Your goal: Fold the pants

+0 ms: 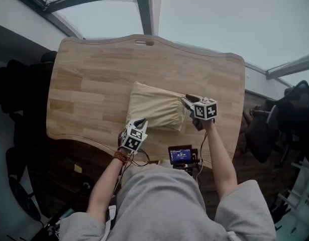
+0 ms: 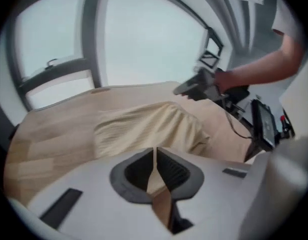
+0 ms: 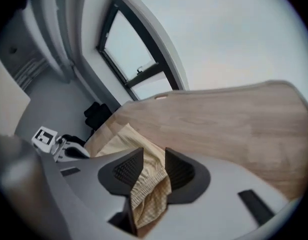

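Your pants (image 1: 155,107) are matt beige cloth, finely ribbed; the table (image 1: 94,79) under them is smooth pale wood with visible grain and a soft sheen; your left gripper (image 2: 155,151) and right gripper (image 3: 154,159) are matt grey plastic, with dark ridged pads.

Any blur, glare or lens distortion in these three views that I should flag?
Head view: sharp, even daylight, pale windows washed out, table edges bowed. Left gripper view: soft motion blur, the right gripper smeared. Right gripper view: strong fisheye, dark corners, pants between the jaws fairly sharp.
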